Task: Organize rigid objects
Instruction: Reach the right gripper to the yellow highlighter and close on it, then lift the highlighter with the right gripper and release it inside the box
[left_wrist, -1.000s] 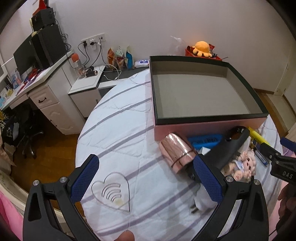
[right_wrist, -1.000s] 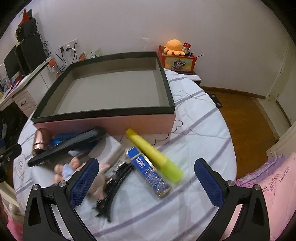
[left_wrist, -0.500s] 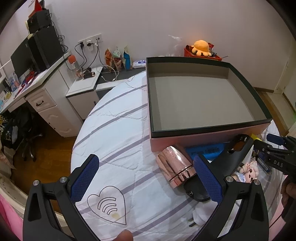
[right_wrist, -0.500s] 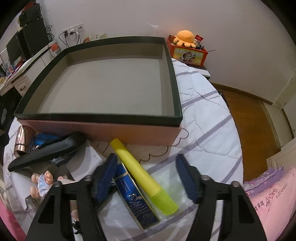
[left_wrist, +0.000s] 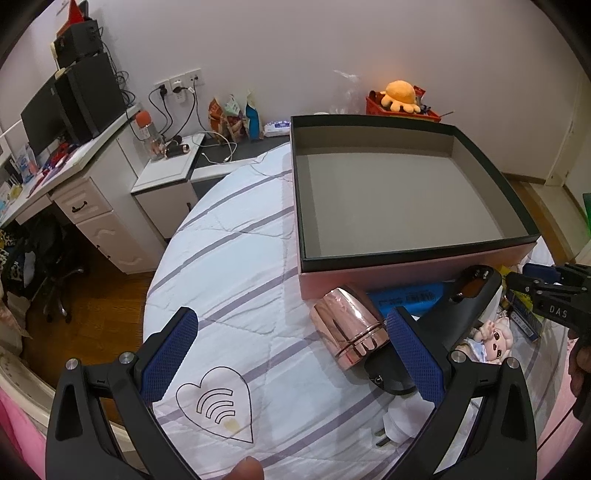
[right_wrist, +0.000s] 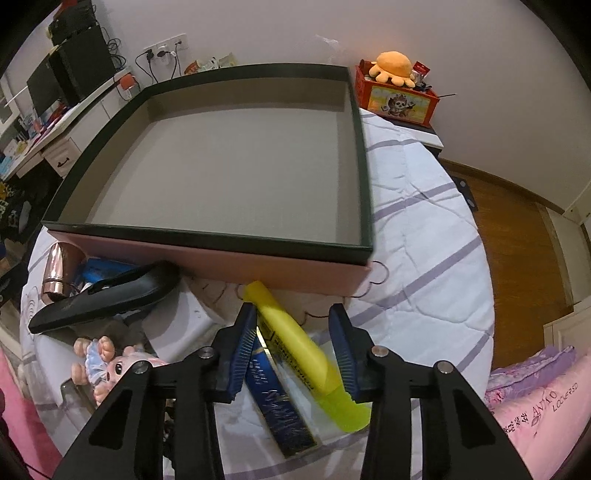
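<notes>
Striped bedcover (right_wrist: 424, 236), empty box (right_wrist: 364, 206) at frame centre. Yellow tube (right_wrist: 295, 343) at lower centre, straddled by right gripper (right_wrist: 295, 347), jaws half closed, not yet clamped. Left gripper (left_wrist: 295, 354) held wide open. Step judged: grasp; next closing, lift into box needed.

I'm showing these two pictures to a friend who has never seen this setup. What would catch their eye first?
Probably the big empty box with its dark rim and pink sides, filling the middle of the striped bed. Next, the right gripper, its jaws straddling the yellow tube just in front of the box, not yet shut on it. In the left wrist view, the shiny rose-gold cylinder lies on its side by the box's near left corner, ahead of the open left gripper.
</notes>
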